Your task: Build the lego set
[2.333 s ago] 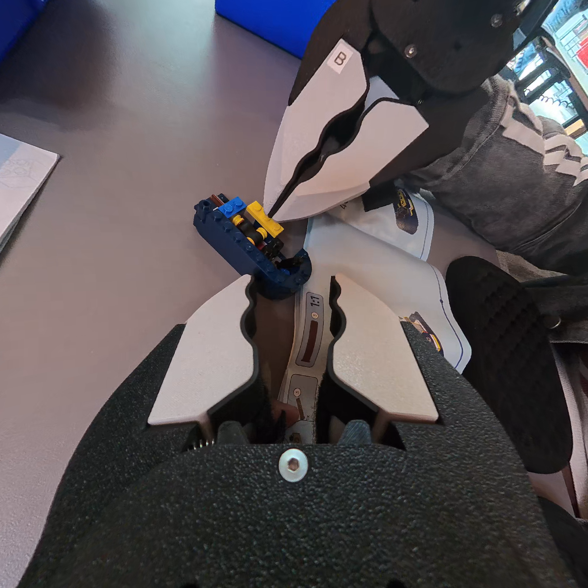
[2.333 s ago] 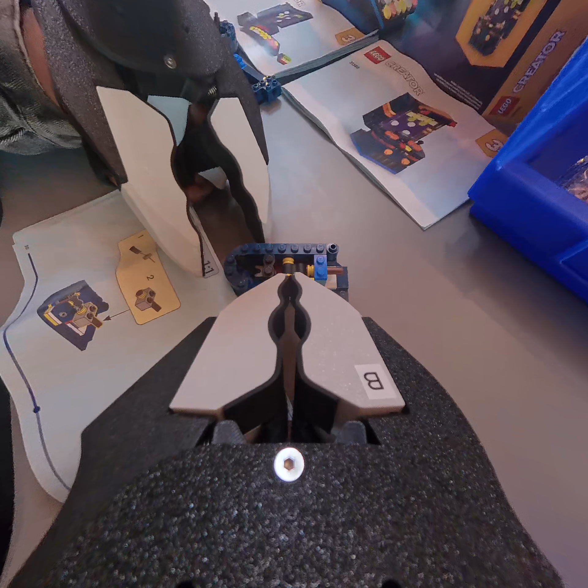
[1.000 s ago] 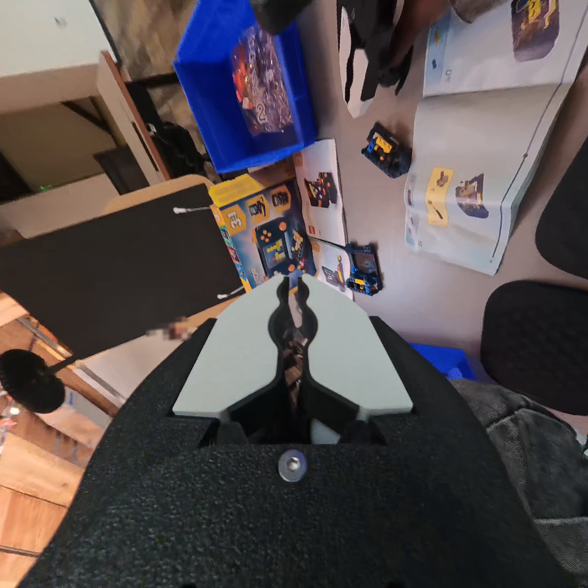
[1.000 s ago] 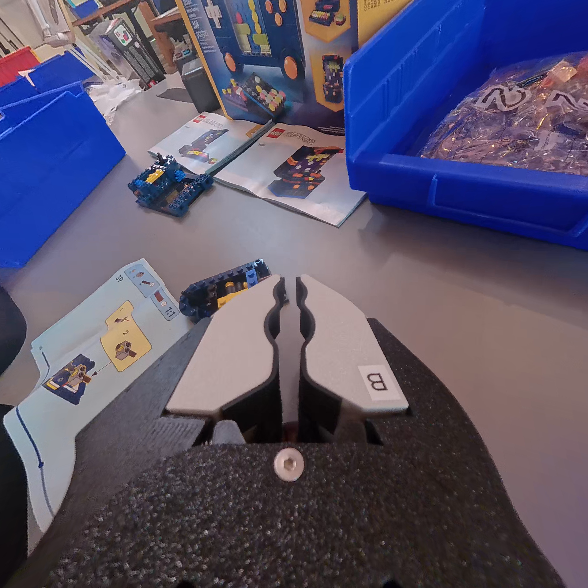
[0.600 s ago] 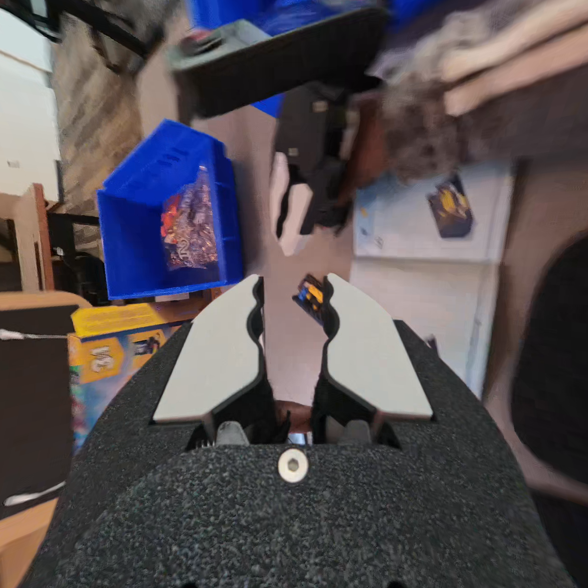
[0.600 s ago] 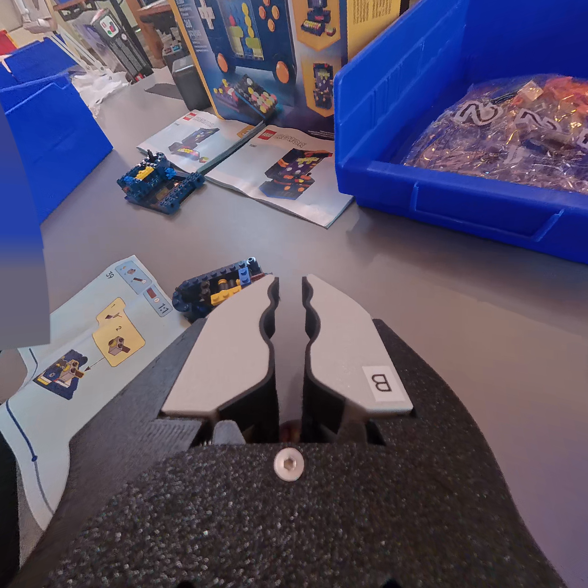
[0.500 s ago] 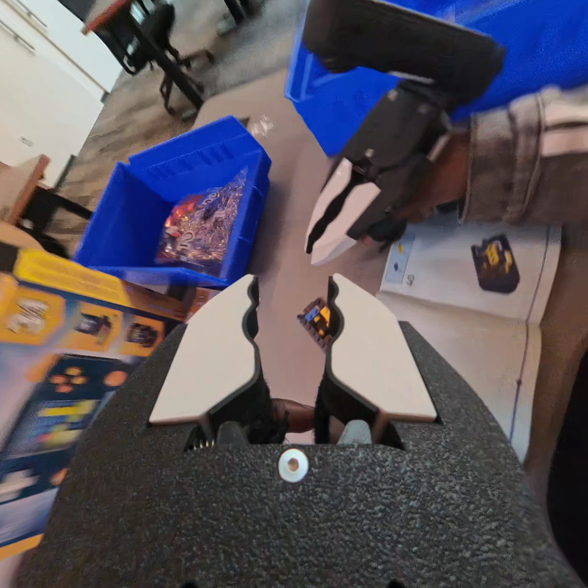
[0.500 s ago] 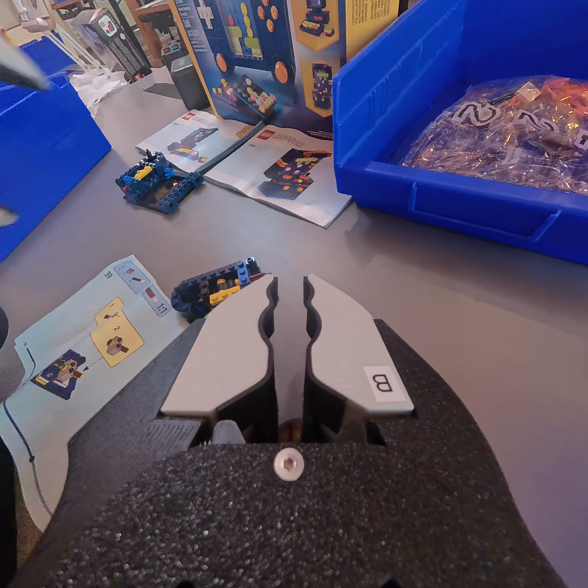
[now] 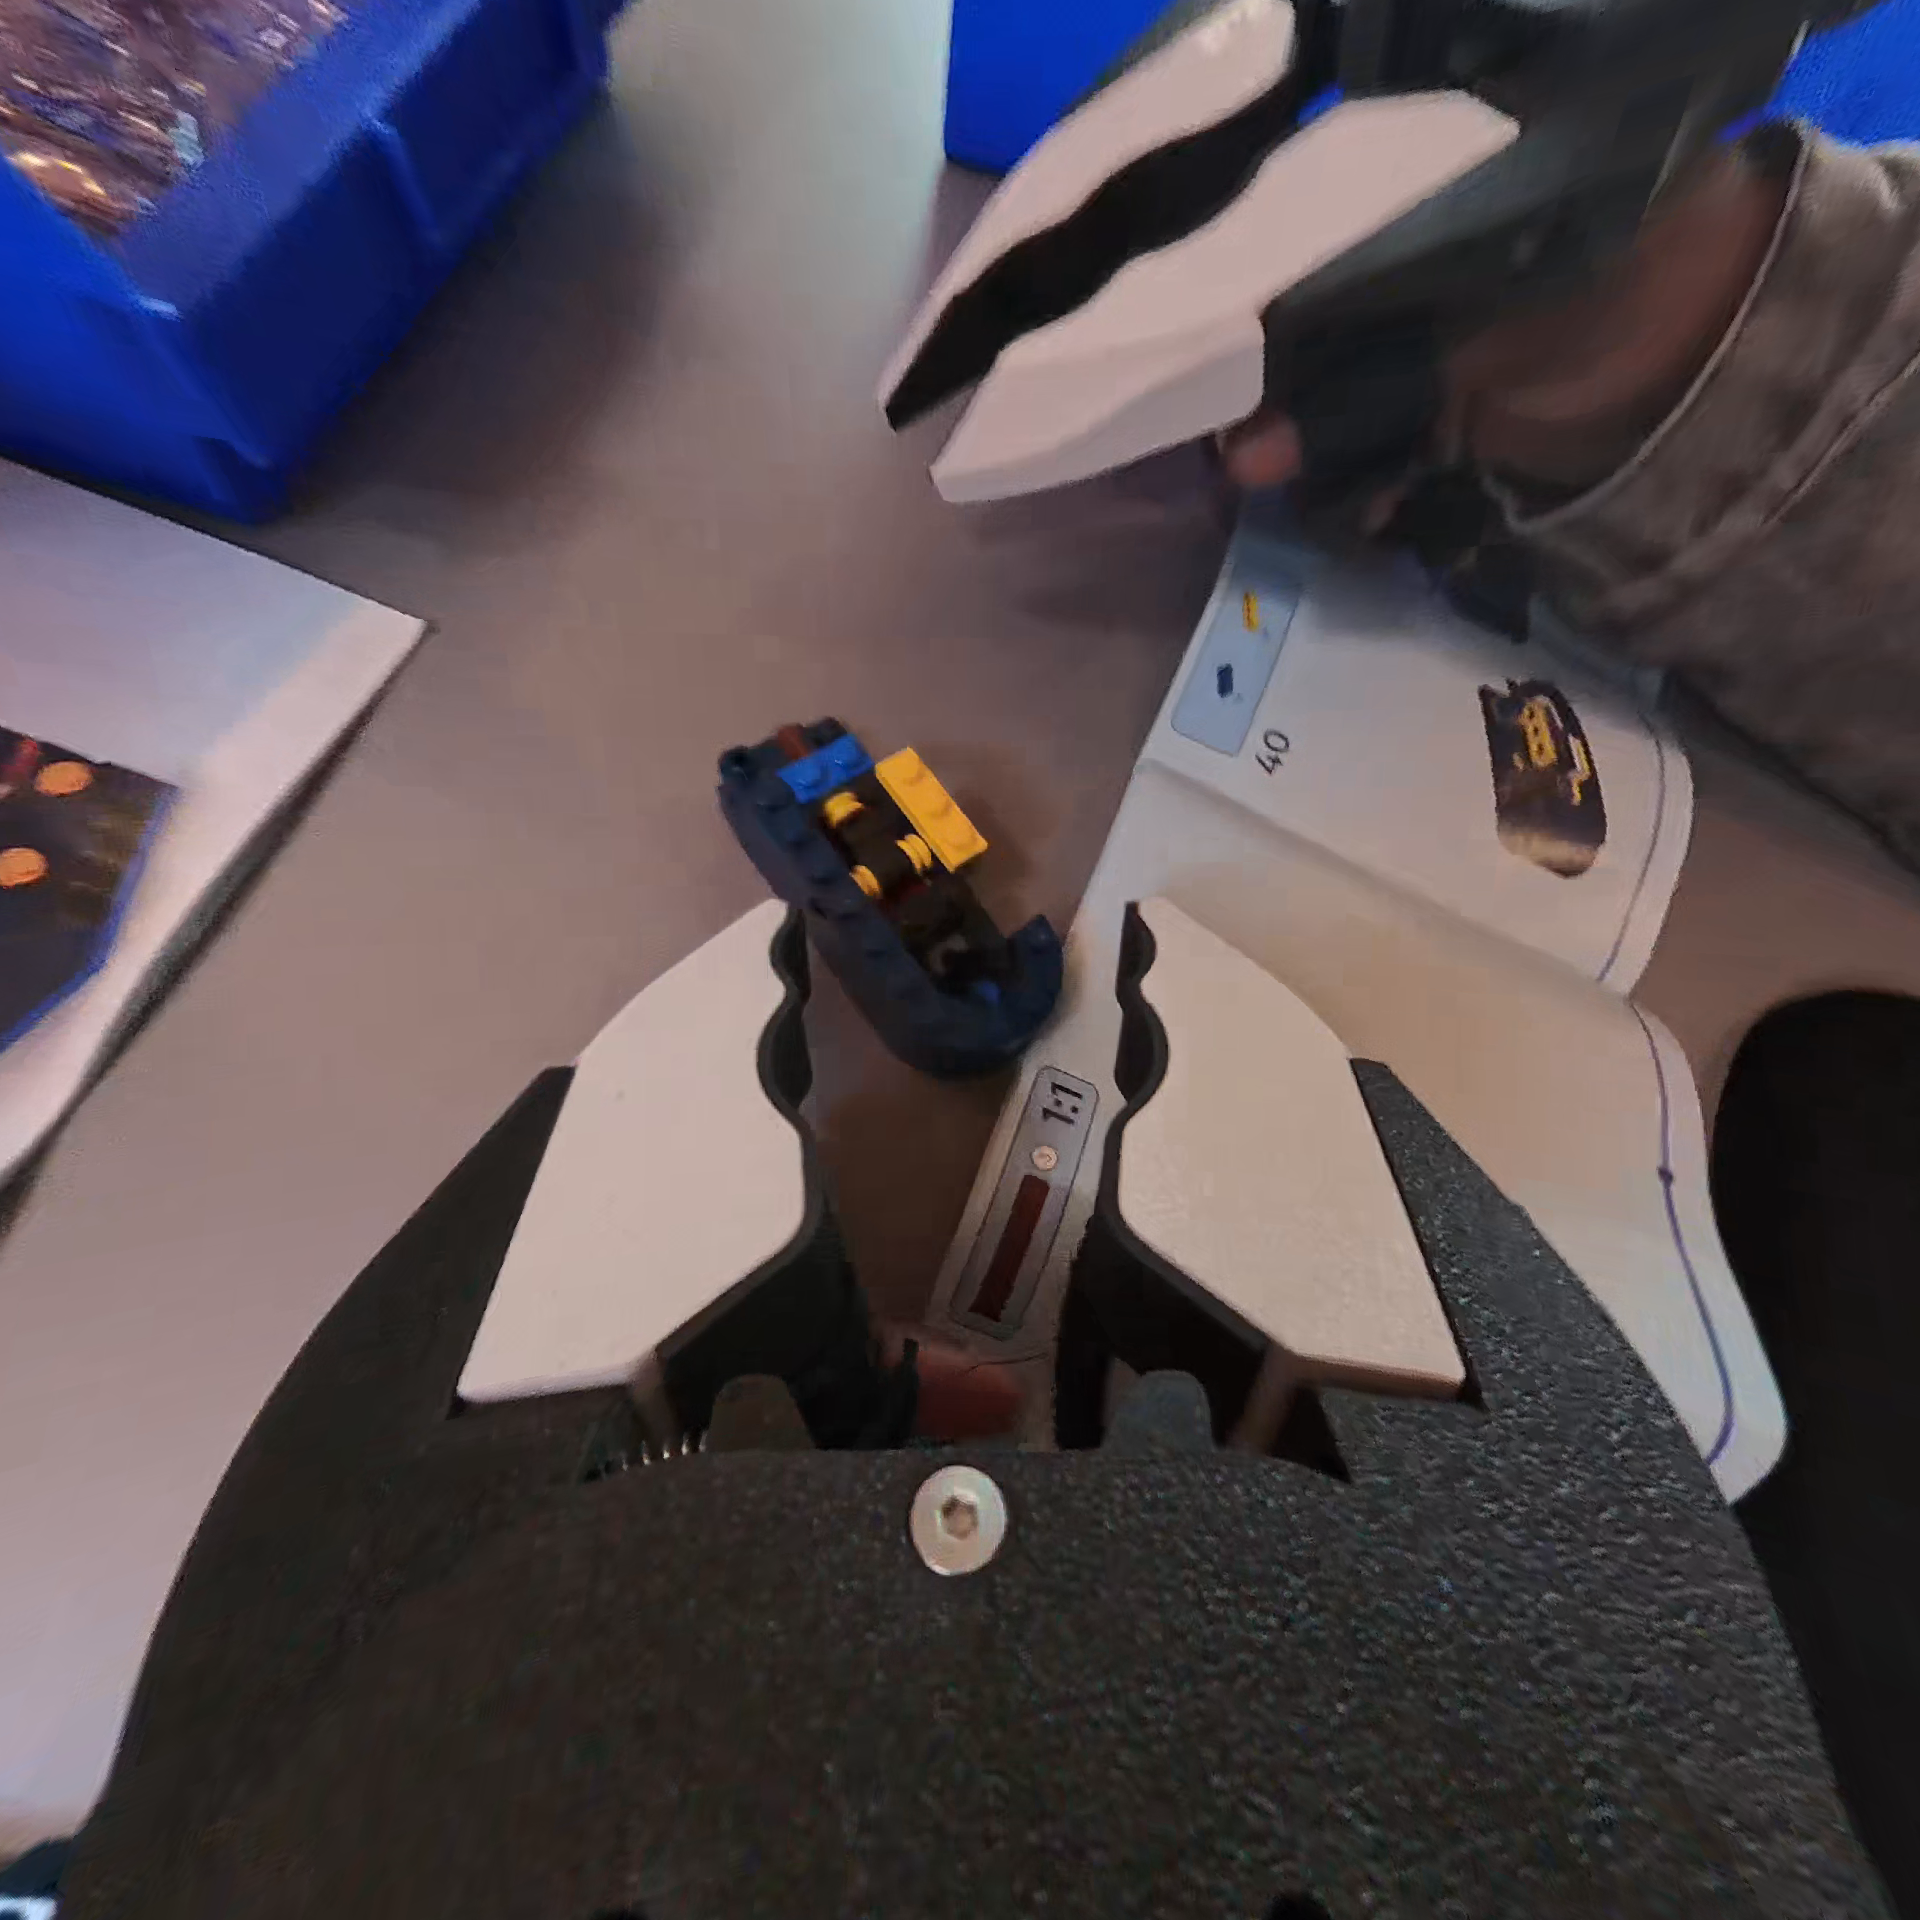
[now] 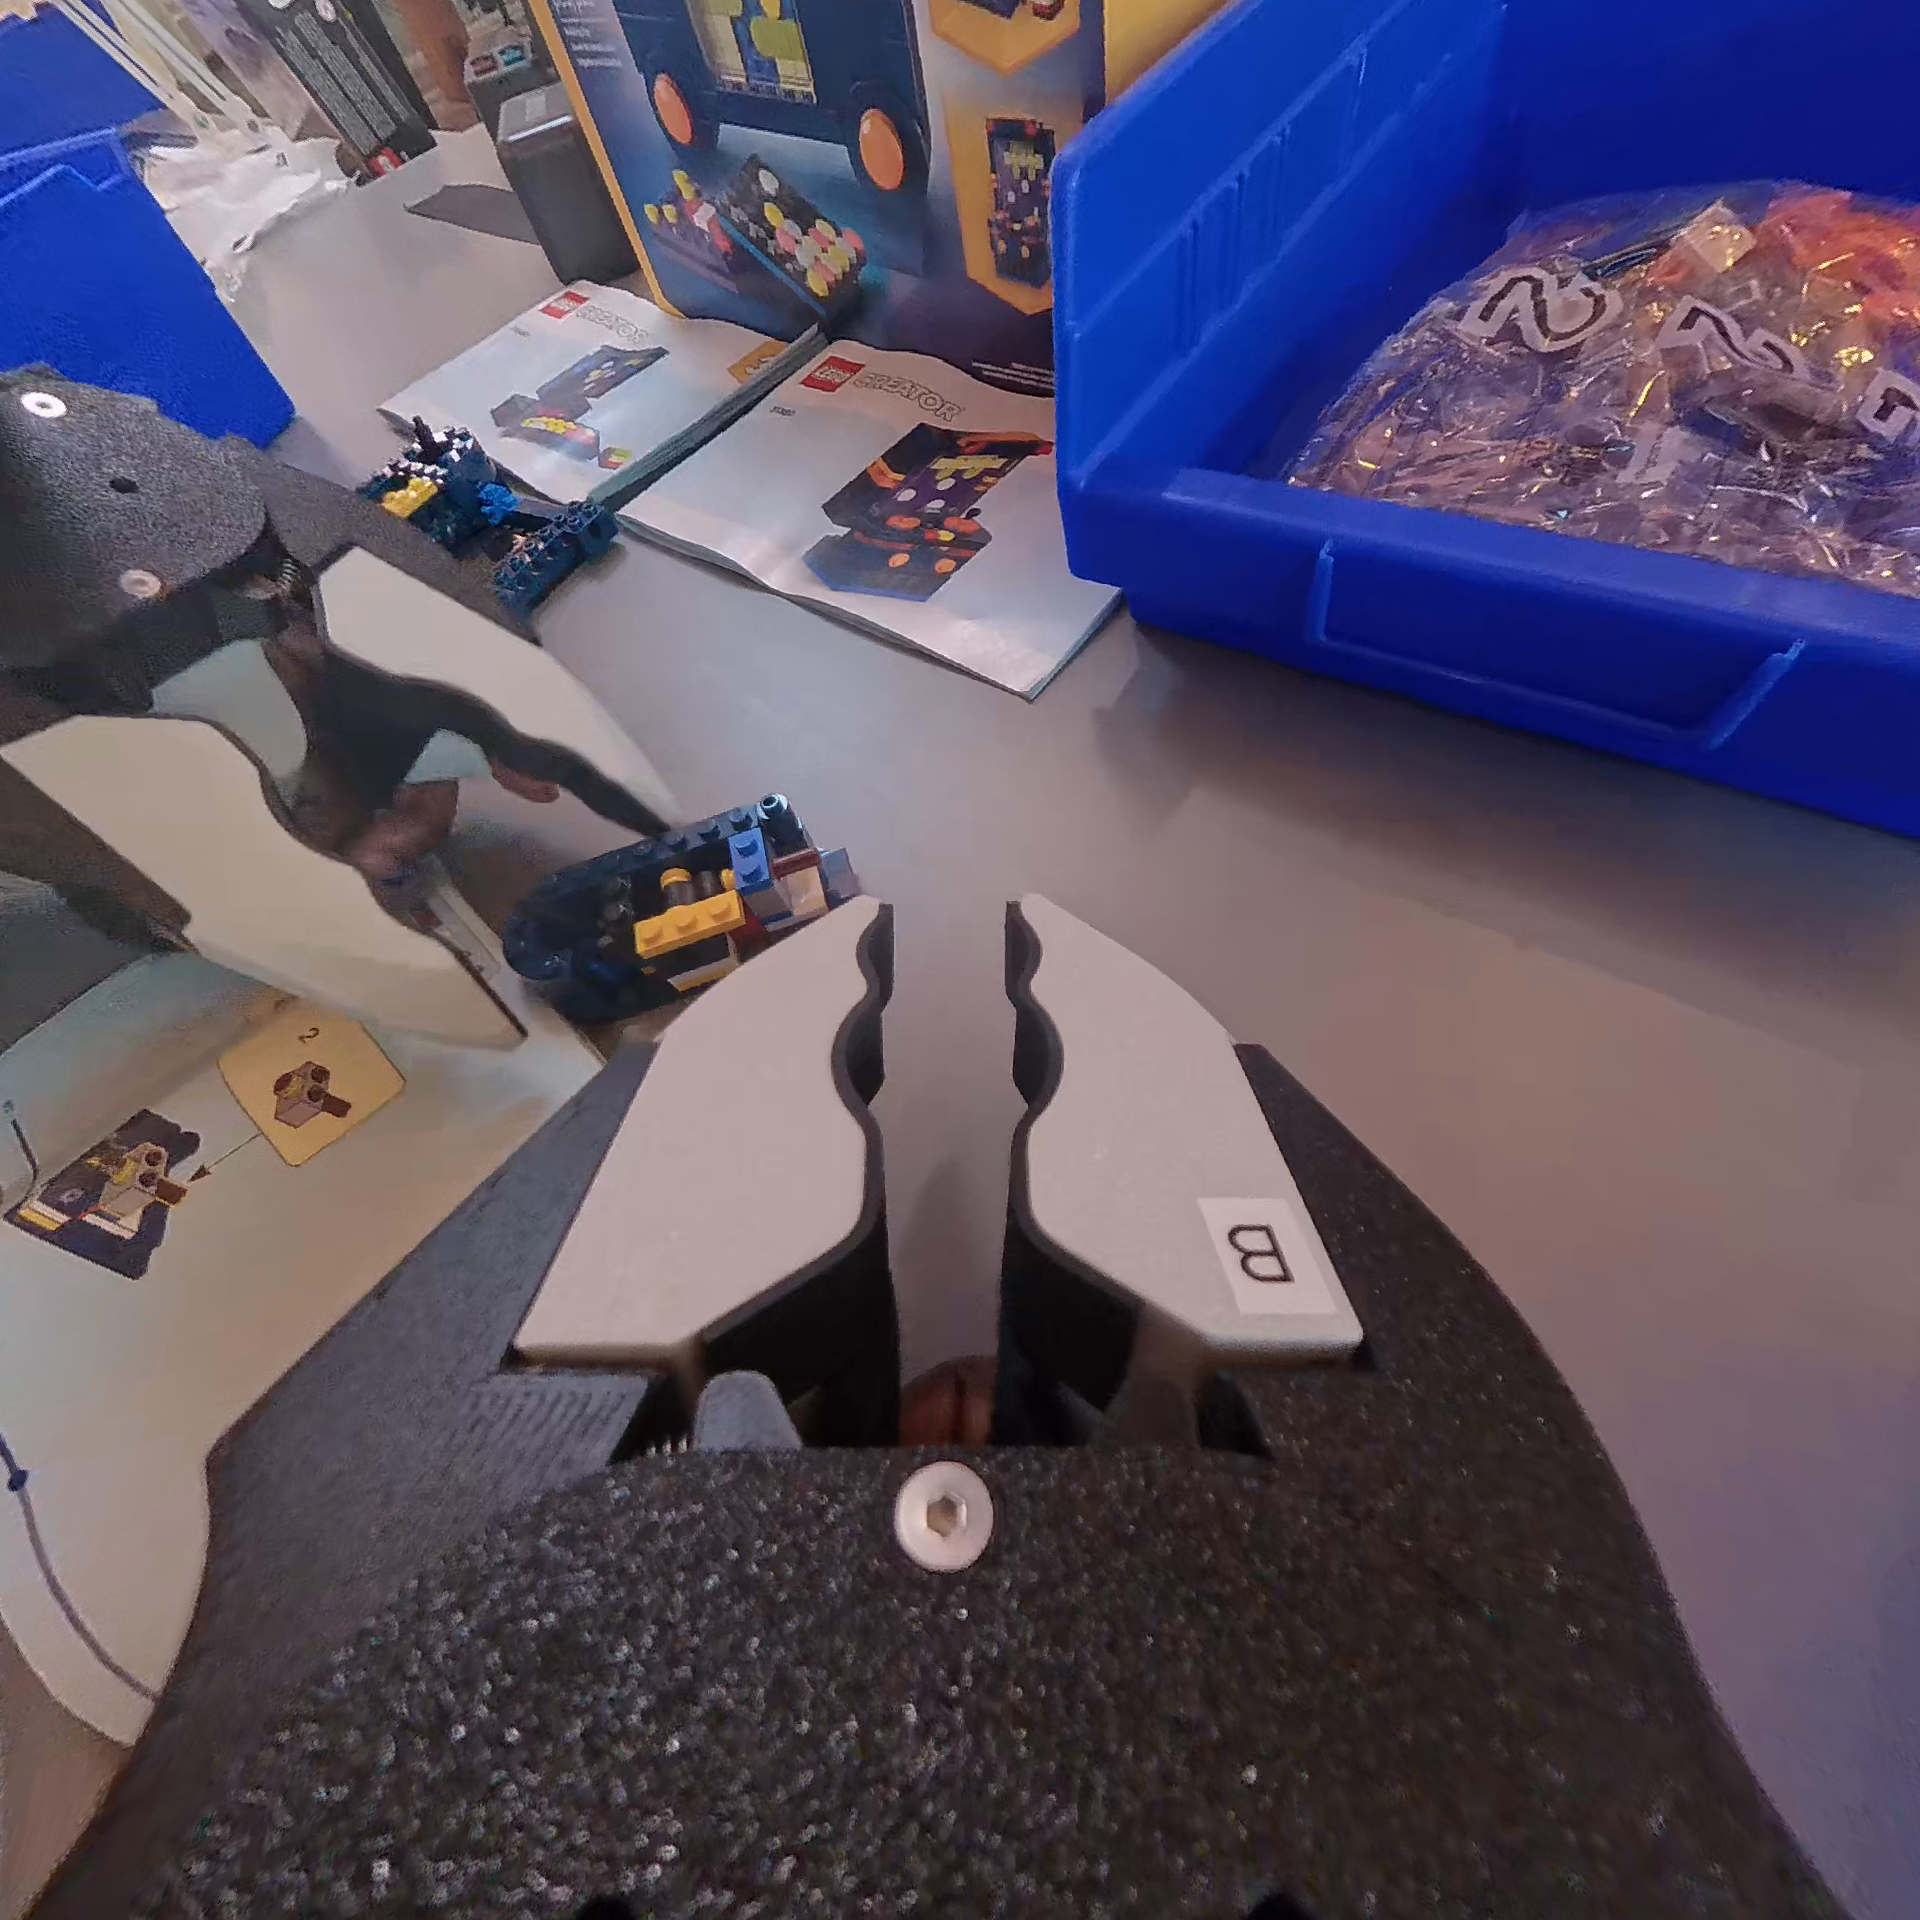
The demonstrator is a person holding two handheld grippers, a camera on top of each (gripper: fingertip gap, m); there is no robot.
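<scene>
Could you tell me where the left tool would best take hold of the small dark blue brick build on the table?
Probably across the long sides of the dark blue brick build, coming from its rounded end, which already lies between the open left tool tips. The straight studded wall offers a flat face.

The light is bright and even, and the grey worktop (image 10: 1455,935) carries a soft pale sheen. Shadows are soft: one lies under the blue bin (image 10: 1455,582) at 2 o'clock in the right wrist view. The clear bags (image 10: 1662,343) inside it give small glints. In the left wrist view the right gripper (image 9: 914,447) at 1 o'clock is smeared by motion blur, and the booklet (image 9: 156,748) at 9 o'clock is soft. Both views bend strongly toward the edges.
</scene>
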